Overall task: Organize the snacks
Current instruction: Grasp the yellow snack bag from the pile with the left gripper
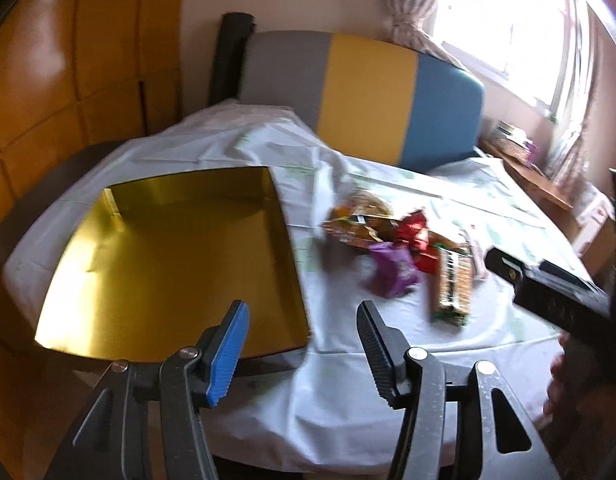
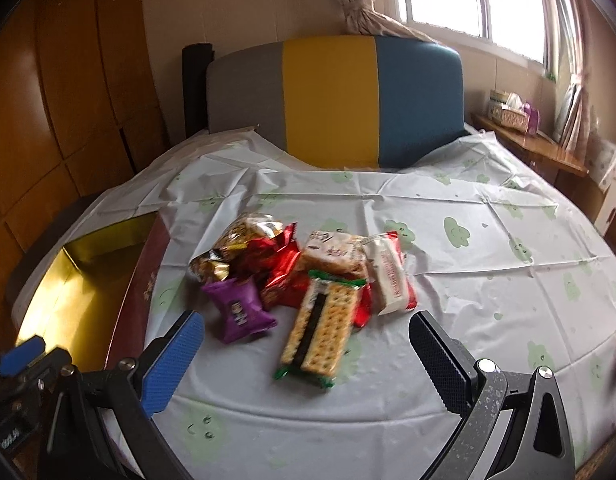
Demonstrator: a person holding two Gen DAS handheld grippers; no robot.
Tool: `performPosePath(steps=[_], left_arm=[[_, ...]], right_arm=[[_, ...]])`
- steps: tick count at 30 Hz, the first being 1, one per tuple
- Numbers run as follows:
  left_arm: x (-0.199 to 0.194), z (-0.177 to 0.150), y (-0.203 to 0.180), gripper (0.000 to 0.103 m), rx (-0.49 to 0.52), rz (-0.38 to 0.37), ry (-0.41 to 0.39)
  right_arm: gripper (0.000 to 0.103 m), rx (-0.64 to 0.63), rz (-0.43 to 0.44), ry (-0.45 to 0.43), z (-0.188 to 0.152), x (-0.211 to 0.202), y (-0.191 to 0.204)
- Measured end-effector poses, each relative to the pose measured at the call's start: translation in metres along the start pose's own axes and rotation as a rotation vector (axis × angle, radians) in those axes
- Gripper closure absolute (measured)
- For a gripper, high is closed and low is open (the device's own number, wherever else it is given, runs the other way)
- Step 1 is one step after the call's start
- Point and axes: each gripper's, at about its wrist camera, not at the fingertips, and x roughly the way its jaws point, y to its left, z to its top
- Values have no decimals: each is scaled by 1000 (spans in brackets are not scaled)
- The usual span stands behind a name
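Right gripper (image 2: pixel 304 360) fingers apart, empty, aimed at long green-edged cracker packet (image 2: pixel 317 330). Packet best gripped across narrow width, then carried to shallow gold-lined box (image 1: pixel 176 264). Left gripper (image 1: pixel 302 350) fingers apart, empty.

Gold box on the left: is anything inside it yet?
The gold box shows only its bare shiny floor; no snacks are inside. Its near edge is partly covered by the left hand-held gripper, so that strip cannot be checked.
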Motion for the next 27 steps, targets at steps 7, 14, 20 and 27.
performPosePath(steps=[7,14,20,27], left_arm=[[23,33,-16,46,93,-76,71],[67,72,-40,61,247,-89,148],[117,87,-65,69,417,-119,235],[176,104,-88,69,558,-136,302]], right_arm=[[0,85,78,140,31,36,-62],[0,68,100,177,43,60,-100],[0,110,171,206,43,69,-106],[0,127,247,222,44,69,-99]])
